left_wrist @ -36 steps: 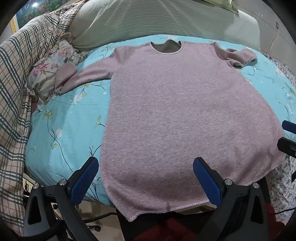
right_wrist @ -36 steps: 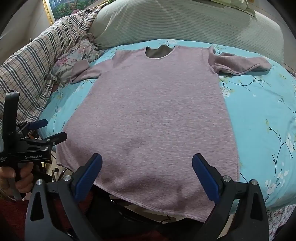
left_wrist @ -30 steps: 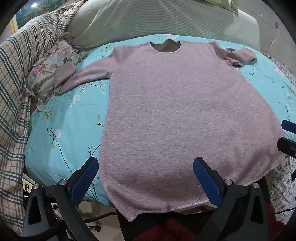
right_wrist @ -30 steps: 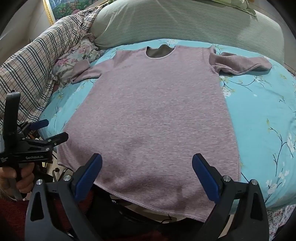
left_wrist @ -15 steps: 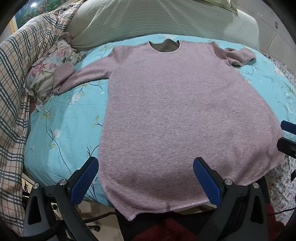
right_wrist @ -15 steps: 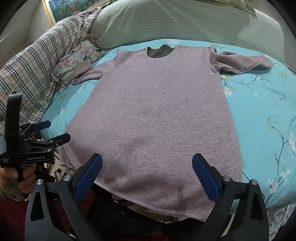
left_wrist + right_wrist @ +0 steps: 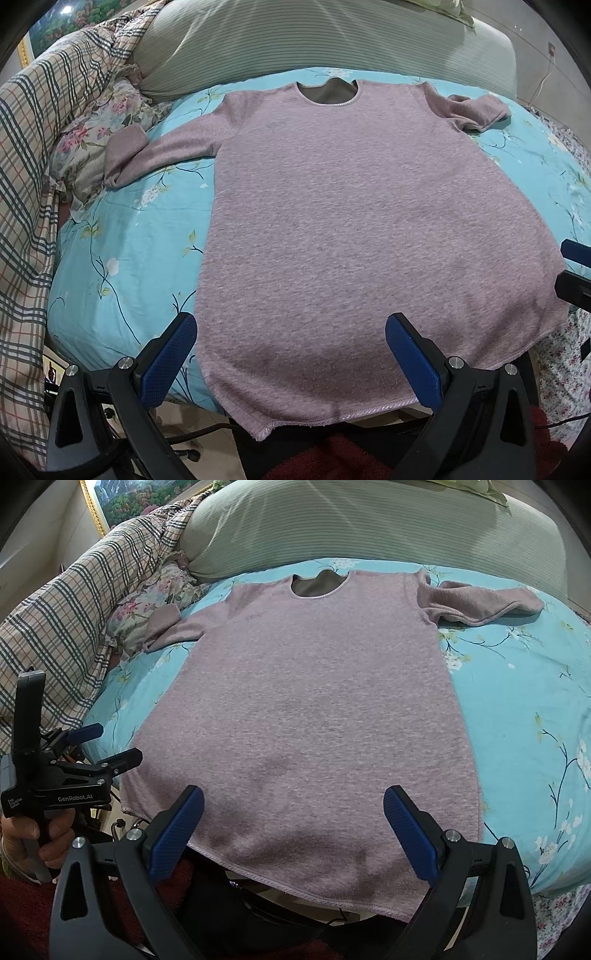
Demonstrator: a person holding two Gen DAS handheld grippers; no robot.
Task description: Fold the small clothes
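Both of my grippers are spread wide with nothing between their blue pads. From the left wrist camera I see the left gripper [image 7: 291, 354] hovering over the near hem of the pink long-sleeved top [image 7: 369, 229], its left finger over the garment's left edge where it meets the sheet, its right finger over the fabric. From the right wrist camera, the right gripper [image 7: 293, 830] hangs over the same hem further toward the garment's right side, both fingers over pink fabric, and I cannot tell whether either tool touches the cloth. In that same view I can see the left gripper from the side at the left edge, jaws apart beside the hem's left corner, with the hand [image 7: 33, 838] wrapped around its handle. The top lies flat, front up, on the turquoise floral bedsheet [image 7: 122, 251], neckline pointing away from me and hem hanging slightly over the near edge of the bed. Its left sleeve [image 7: 162, 155] stretches out sideways, the cuff turned up against a floral pillow [image 7: 92, 147]. Its right sleeve [image 7: 480, 603] is folded back on itself, bunched near the shoulder. Beyond the neckline sits a big grey-green striped cushion [image 7: 369, 528], and a plaid blanket [image 7: 66, 616] is heaped along the left side.
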